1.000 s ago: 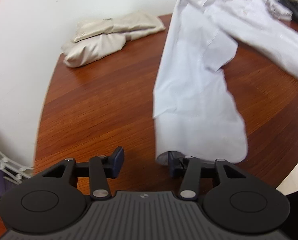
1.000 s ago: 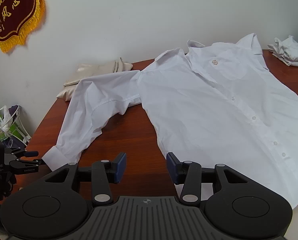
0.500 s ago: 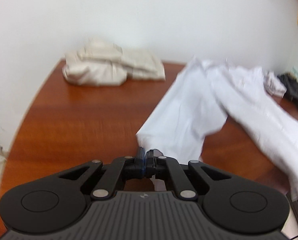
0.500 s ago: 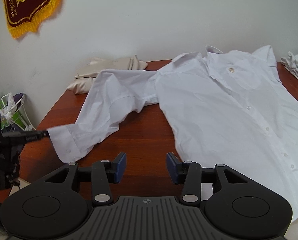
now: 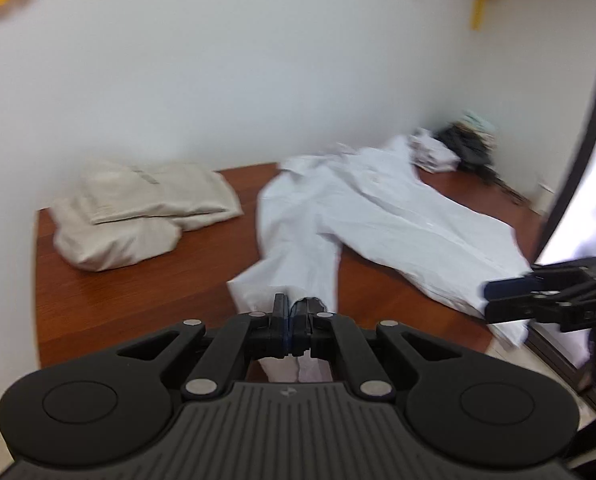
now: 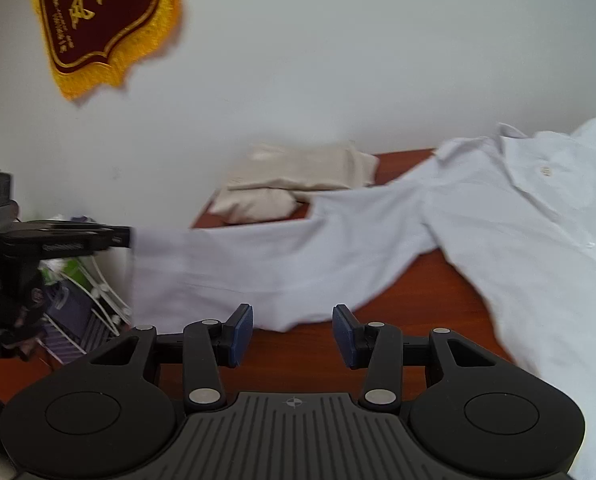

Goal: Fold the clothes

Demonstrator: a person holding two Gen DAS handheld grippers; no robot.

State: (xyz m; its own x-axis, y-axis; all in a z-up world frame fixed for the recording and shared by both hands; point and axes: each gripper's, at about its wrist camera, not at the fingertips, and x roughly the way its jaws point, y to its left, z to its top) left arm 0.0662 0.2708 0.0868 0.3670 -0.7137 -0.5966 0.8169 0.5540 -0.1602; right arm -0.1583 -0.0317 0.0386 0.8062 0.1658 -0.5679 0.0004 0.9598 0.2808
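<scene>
A white button-up shirt (image 6: 537, 240) lies front-up on the brown wooden table (image 6: 429, 300). Its long sleeve (image 6: 278, 256) stretches left, lifted off the tabletop and pulled taut. My left gripper (image 5: 292, 322) is shut on the sleeve's cuff (image 5: 298, 304); in the right wrist view the left gripper (image 6: 126, 236) holds the cuff out past the table's left end. My right gripper (image 6: 292, 334) is open and holds nothing, hovering low over the table's front edge just before the sleeve. In the left wrist view the right gripper (image 5: 509, 296) shows at the shirt's hem (image 5: 497, 280).
A folded beige garment (image 5: 142, 208) rests at the table's back left corner against the white wall. A crumpled white cloth (image 5: 433, 152) and dark items (image 5: 469, 144) sit at the far right end. A red pennant (image 6: 102, 20) hangs on the wall. A white wire rack (image 6: 94, 304) stands left of the table.
My left gripper shut on the sleeve cuff, then lifted it and pulled it outward past the table's left end, straightening the sleeve. My right gripper stayed open and shifted left.
</scene>
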